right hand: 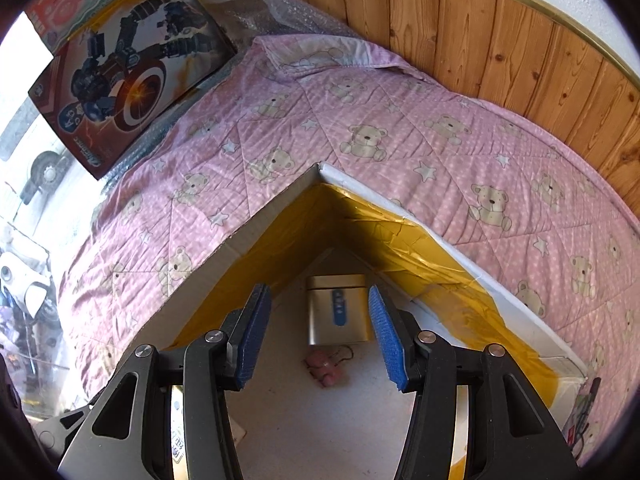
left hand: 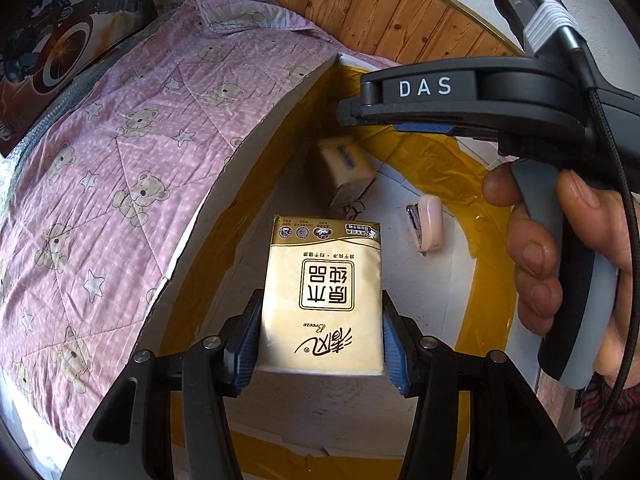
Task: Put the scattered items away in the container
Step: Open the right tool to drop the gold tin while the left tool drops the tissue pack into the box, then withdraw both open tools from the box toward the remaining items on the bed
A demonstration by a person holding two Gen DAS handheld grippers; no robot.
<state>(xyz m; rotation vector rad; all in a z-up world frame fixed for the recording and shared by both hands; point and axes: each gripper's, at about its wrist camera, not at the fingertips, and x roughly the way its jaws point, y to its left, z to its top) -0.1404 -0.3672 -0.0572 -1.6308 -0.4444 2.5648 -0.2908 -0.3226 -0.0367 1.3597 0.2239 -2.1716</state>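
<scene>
My left gripper [left hand: 320, 297] is shut on a yellow tissue pack [left hand: 324, 256], gripped by its long sides and held over the open cardboard box [left hand: 256, 148] with its white floor and yellow tape. Inside the box lie a second tissue pack [left hand: 349, 170], a pink stapler [left hand: 429, 222] and a wire ring [left hand: 354, 208]. My right gripper [right hand: 318, 290] is open with nothing between its blue pads [right hand: 252, 332]. It hovers above the box corner, over the second tissue pack [right hand: 338, 312] and a small pink item [right hand: 326, 368]. A hand [left hand: 540, 248] holds the right gripper [left hand: 346, 114].
The box rim [right hand: 360, 184] rests on a bed with a pink bear-print quilt [right hand: 400, 128]. A toy box with a shield picture [right hand: 132, 76] leans at the bed's far left end beside bubble wrap. Wooden wall panelling [right hand: 500, 28] runs behind the bed.
</scene>
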